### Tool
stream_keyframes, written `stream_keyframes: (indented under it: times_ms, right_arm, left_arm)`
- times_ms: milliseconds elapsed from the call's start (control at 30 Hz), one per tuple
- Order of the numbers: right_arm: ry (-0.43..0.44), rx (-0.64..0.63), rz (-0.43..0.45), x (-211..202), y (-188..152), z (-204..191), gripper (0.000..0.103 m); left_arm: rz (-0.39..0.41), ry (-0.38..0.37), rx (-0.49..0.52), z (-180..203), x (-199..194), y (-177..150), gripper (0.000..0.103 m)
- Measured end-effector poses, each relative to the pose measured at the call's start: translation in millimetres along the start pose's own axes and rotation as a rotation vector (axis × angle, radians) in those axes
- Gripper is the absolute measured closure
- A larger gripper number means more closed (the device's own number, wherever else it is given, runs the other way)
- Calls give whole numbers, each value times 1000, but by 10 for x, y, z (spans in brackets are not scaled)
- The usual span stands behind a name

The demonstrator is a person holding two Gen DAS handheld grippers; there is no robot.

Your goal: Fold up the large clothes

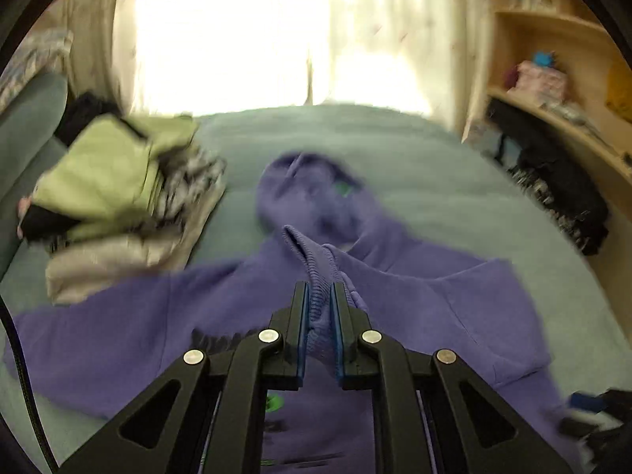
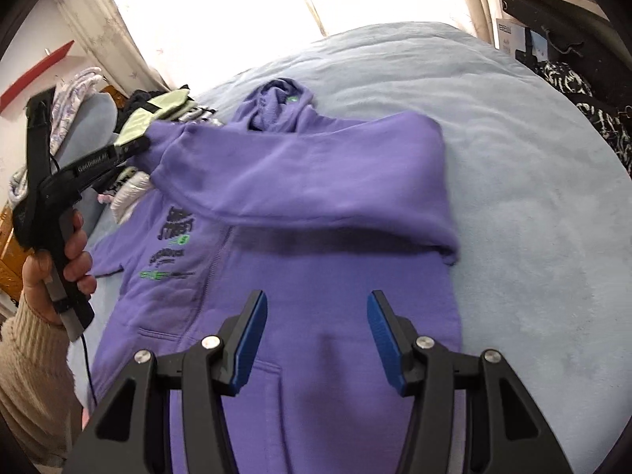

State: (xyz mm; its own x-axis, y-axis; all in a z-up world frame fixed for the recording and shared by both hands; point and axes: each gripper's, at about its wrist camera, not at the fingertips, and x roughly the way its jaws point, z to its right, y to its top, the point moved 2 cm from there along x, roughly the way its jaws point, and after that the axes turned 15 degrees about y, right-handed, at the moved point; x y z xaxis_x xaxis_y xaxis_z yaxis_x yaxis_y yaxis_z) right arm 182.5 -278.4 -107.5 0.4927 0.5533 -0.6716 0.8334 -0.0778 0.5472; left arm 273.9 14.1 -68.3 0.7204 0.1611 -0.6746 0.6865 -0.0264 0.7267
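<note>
Purple hoodie (image 2: 316,181) with green-and-black print; pale blue bedspread (image 2: 513,197)

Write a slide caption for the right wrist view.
Left gripper carries the purple hoodie's sleeve cuff across; right gripper open above it.

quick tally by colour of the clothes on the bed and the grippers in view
purple hoodie: 1
light green folded garment, top of the stack: 1
grey-white folded garments under it, blurred: at least 2
black grippers: 2, left gripper shut on the sleeve cuff, right gripper open
total: at least 6
</note>
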Motion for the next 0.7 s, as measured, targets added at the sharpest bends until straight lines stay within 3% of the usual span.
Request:
stream_keyframes:
  times_ms: [133,233,300,400,533,667,700]
  right_arm:
    - [-15,63,-31,64,83,229,50]
    - [-11,118,-28,73,256,434,50]
    - [0,148,-20,97,397,545,49]
    - [17,222,-4,213,708,825,48]
    - [29,298,13,457,1054,1133,47]
    - [27,367,18,739,1272,1408,47]
    - [30,383,15,792,1294,1455,47]
  left_arm:
    - [-185,53,-17,-194,587,-319,94]
    - [-305,8,-87,-346,868,-484,87]
    - [-350,-35,-145,-386,989,-513,69]
    - [-368,-74,-195,-402,1087,-472,45]
    - [-373,-77,-173,-304,1227,-417,34]
    - [-357,-44,-121,-234,1423,-352,36]
    - [-342,-43,-104,-204,1423,-326,49]
